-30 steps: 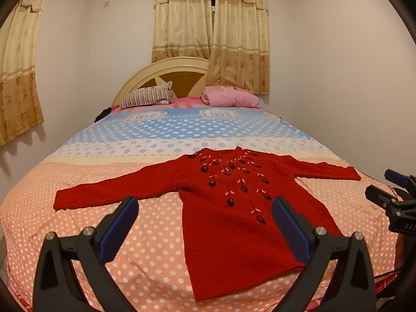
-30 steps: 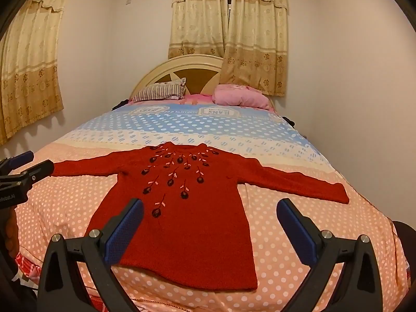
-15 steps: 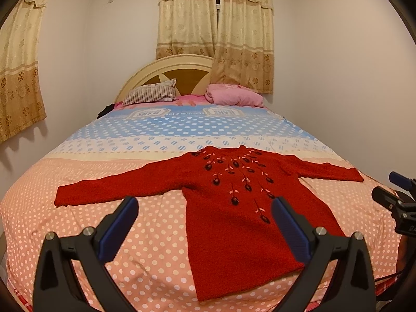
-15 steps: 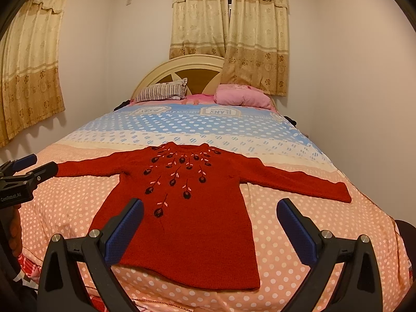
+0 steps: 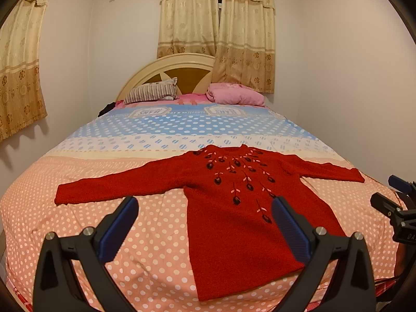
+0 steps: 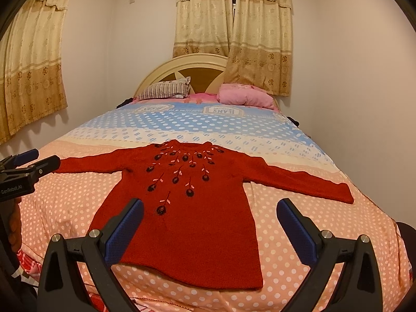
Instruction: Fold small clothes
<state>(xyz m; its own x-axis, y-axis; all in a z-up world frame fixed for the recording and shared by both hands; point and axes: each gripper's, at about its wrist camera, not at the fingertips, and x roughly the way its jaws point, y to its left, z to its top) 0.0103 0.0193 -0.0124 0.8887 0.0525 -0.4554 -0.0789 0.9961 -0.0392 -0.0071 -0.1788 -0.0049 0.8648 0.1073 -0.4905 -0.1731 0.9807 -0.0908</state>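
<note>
A red knitted long-sleeved sweater with dark embroidered flowers down its chest lay flat, face up, on the near half of the bed, hem toward the cameras, neck toward the headboard. Both sleeves were spread straight out to the sides — unfolded. The bed carried a polka-dot bedspread in peach, cream and blue bands.

Left claw: blue-padded fingers wide apart, holding nothing, hovering above the foot of the bed. Through the gap showed the sweater's body and the bedspread beside it. Not touching the cloth.

Right claw: fingers likewise wide apart, empty, above the hem side of the sweater. Between its fingers lay the sweater's lower body and hem.

Each claw showed at the edge of the other's view — the two were set side by side, well apart.

At the head of the bed: a striped pillow on the left, a pink pillow on the right, both against a cream arched wooden headboard. Beige patterned curtains hung behind the headboard; another curtain hung on the left wall.
</note>
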